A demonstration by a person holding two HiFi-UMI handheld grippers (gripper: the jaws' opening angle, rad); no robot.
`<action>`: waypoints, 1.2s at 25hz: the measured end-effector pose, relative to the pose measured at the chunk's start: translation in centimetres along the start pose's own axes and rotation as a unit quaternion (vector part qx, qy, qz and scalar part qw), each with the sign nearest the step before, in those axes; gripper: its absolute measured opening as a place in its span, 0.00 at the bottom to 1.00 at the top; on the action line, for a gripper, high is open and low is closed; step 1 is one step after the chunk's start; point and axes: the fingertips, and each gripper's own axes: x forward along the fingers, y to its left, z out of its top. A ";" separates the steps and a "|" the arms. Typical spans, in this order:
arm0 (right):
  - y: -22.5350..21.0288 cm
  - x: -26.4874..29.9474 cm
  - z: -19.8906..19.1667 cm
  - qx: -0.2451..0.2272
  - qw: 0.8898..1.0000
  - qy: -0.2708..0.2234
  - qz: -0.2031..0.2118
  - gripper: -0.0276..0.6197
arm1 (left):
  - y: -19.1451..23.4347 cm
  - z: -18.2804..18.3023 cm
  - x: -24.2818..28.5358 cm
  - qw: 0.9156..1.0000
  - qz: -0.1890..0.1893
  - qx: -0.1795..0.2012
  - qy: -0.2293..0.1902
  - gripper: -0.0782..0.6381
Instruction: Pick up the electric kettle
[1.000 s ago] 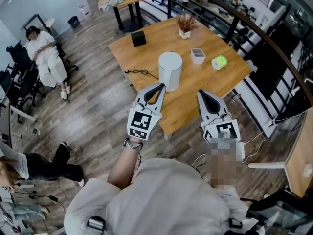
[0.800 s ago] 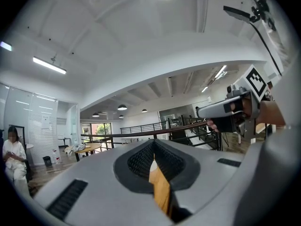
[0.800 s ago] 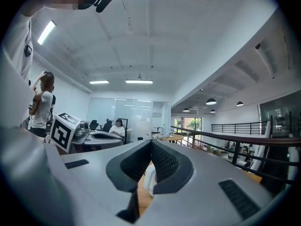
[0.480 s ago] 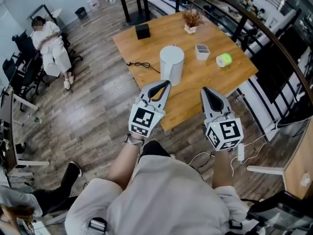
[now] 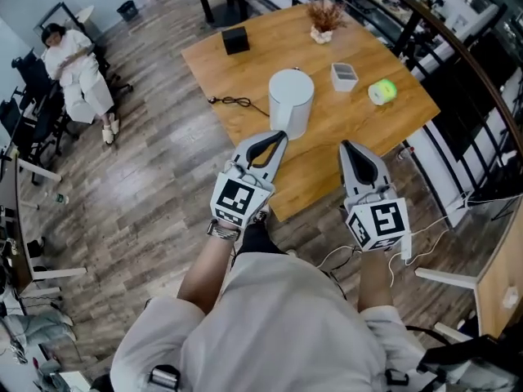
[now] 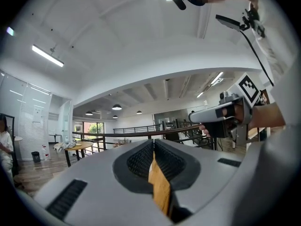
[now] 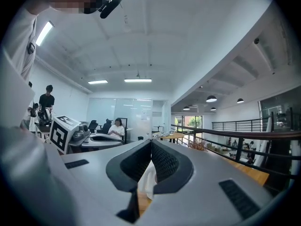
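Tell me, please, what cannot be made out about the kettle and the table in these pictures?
Kettle: head view, seen from above, no handle or base shows; right gripper view, only a white sliver between the shut fingers.
Cable: head view, too thin to trace to the kettle.
Green object: head view, too small to identify.
Table, near edge: head view, partly behind the left gripper and right gripper.

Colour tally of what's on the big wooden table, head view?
White: 2 (kettle, small container)
Black: 2 (box, cable)
Green: 1 (round object)
Brown: 1 (dried plant)
Total: 6
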 end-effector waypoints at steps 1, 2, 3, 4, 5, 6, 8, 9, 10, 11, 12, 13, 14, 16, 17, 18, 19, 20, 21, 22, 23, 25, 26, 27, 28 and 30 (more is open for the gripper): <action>0.0 0.5 -0.3 0.004 1.000 0.002 -0.001 0.05 | 0.3 -0.4 0.1 1.000 -0.004 -0.003 0.001 0.12; 0.0 1.1 -0.6 0.007 1.000 0.005 -0.003 0.05 | 0.7 -0.7 0.3 1.000 -0.009 -0.005 0.001 0.12; -0.1 1.7 -0.8 0.011 1.000 0.006 -0.005 0.05 | 1.1 -1.0 0.5 1.000 -0.014 -0.006 -0.001 0.12; -0.2 2.4 -1.1 0.014 1.000 0.006 -0.006 0.05 | 1.4 -1.2 0.7 1.000 -0.019 -0.005 -0.004 0.12; -0.3 3.0 -1.3 0.016 1.000 0.006 -0.007 0.05 | 1.7 -1.4 0.9 1.000 -0.024 -0.005 -0.006 0.12; -0.3 3.5 -1.7 0.017 1.000 0.006 -0.007 0.05 | 1.9 -1.8 1.1 1.000 -0.030 -0.004 -0.006 0.12; -0.3 4.3 -2.4 0.018 1.000 0.009 -0.008 0.05 | 2.1 -2.6 1.4 0.999 -0.044 -0.005 -0.003 0.12; -0.3 4.6 -2.8 0.020 1.000 0.011 -0.009 0.05 | 2.1 -3.0 1.5 0.999 -0.049 -0.007 -0.001 0.12; -0.2 4.9 -3.1 0.022 1.000 0.013 -0.011 0.05 | 2.3 -3.4 1.6 0.999 -0.053 -0.009 0.001 0.12; -0.2 5.2 -3.4 0.024 1.000 0.015 -0.011 0.05 | 2.4 -3.7 1.7 0.998 -0.056 -0.012 0.002 0.12; -0.2 5.4 -3.7 0.024 1.000 0.016 -0.011 0.05 | 2.7 -4.1 1.8 0.998 -0.057 -0.014 0.003 0.12; -0.2 5.7 -4.1 0.024 0.999 0.018 -0.012 0.05 | 2.9 -4.6 1.9 0.998 -0.059 -0.015 0.006 0.12; -0.3 6.0 -4.5 0.025 0.999 0.020 -0.013 0.05 | 3.1 -5.1 2.0 0.998 -0.060 -0.015 0.009 0.12; -0.5 6.4 -5.5 0.031 0.999 0.027 -0.017 0.05 | 3.4 -6.2 2.4 0.997 -0.067 -0.014 0.019 0.12; -0.6 6.6 -5.9 0.033 0.999 0.031 -0.019 0.05 | 3.5 -6.8 2.5 0.997 -0.070 -0.013 0.025 0.12; -0.6 6.8 -6.3 0.035 0.999 0.034 -0.020 0.05 | 3.7 -7.3 2.7 0.997 -0.073 -0.012 0.029 0.13; -0.6 7.1 -6.7 0.035 0.999 0.037 -0.020 0.05 | 3.8 -7.7 2.8 0.997 -0.076 -0.013 0.032 0.13; -0.7 7.3 -7.1 0.035 0.998 0.038 -0.020 0.05 | 4.0 -8.1 3.0 0.996 -0.078 -0.016 0.032 0.13; -0.7 7.5 -7.5 0.037 0.998 0.040 -0.021 0.05 | 4.2 -8.4 3.1 0.996 -0.082 -0.019 0.032 0.14; -0.8 7.6 -8.0 0.040 0.998 0.043 -0.023 0.05 | 4.3 -8.9 3.3 0.995 -0.086 -0.022 0.034 0.14; -0.8 7.7 -8.4 0.043 0.998 0.046 -0.024 0.05 | 4.3 -9.4 3.5 0.995 -0.091 -0.023 0.039 0.15; -1.0 8.1 -9.4 0.045 0.997 0.053 -0.024 0.05 | 4.3 -10.5 4.1 0.993 -0.100 -0.026 0.049 0.16; -1.1 8.2 -9.8 0.046 0.997 0.056 -0.024 0.05 | 4.2 -11.0 4.3 0.993 -0.103 -0.028 0.051 0.16; -1.2 8.3 -10.2 0.048 0.997 0.059 -0.025 0.05 | 4.2 -11.3 4.5 0.993 -0.105 -0.029 0.052 0.17; -1.2 8.4 -10.5 0.050 0.997 0.061 -0.026 0.05 | 4.2 -11.6 4.6 0.992 -0.107 -0.031 0.053 0.17; -1.2 8.5 -11.0 0.051 0.996 0.067 -0.026 0.05 | 4.2 -12.0 4.7 0.992 -0.108 -0.037 0.054 0.20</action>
